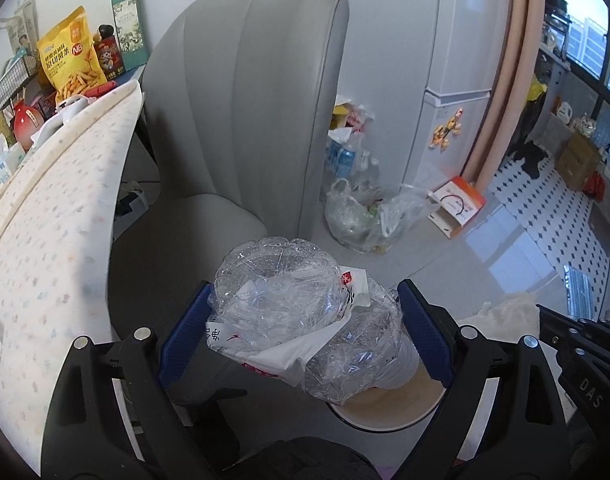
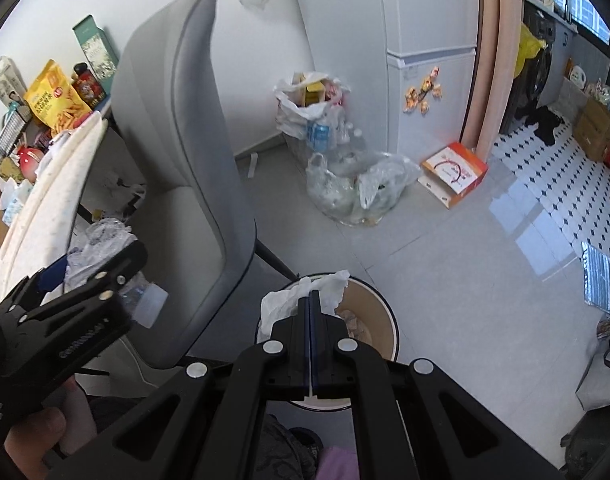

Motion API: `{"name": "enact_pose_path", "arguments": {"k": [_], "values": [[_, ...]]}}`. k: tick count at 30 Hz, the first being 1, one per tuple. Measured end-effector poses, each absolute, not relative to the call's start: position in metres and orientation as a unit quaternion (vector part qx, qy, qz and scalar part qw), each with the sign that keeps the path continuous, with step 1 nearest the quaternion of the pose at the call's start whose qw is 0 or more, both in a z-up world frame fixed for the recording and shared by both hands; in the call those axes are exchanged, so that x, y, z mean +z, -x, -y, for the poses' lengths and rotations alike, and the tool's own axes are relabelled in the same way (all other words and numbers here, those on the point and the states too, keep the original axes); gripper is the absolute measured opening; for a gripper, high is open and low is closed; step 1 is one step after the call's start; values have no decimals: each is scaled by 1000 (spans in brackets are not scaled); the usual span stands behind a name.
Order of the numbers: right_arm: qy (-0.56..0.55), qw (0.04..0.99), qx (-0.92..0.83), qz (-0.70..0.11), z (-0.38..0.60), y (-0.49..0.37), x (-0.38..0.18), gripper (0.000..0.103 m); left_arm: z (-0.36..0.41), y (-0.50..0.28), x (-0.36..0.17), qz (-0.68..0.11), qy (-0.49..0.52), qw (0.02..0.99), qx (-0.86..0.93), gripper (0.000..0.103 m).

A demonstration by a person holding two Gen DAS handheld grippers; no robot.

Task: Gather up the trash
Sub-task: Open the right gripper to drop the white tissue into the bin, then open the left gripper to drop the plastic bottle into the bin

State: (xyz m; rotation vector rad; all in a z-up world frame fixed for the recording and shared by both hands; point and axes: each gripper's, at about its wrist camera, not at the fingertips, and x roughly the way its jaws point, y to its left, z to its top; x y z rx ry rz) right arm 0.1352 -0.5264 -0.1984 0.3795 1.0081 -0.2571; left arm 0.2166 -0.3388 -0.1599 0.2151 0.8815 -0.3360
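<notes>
Left gripper [image 1: 305,328] clamps a crushed plastic bottle [image 1: 281,304] above the bin [image 1: 385,412]: light, springy, slippery; grip across the body. Right gripper [image 2: 313,300], jaws fully together, pinches a soft tissue [image 2: 289,300] over the bin. Only the right view shows the bin's interior.

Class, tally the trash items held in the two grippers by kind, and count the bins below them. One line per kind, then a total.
Crushed clear plastic bottle, in the left gripper: 1
White tissue, in the right gripper: 1
Round bin: 1
Total: 3
</notes>
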Motion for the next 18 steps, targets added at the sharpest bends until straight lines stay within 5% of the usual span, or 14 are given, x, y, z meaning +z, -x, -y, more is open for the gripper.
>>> {"name": "enact_pose_path", "arguments": {"k": [8, 10, 18], "values": [[-198, 834, -121, -500, 536, -144, -226, 7, 339, -226, -179, -441, -110, 877, -154, 90], [-203, 833, -130, -498, 540, -142, -226, 44, 340, -227, -181, -443, -111, 876, -154, 90], [-206, 836, -170, -480, 560, -115, -213, 47, 360, -218, -183, -444, -123, 870, -178, 90]]}}
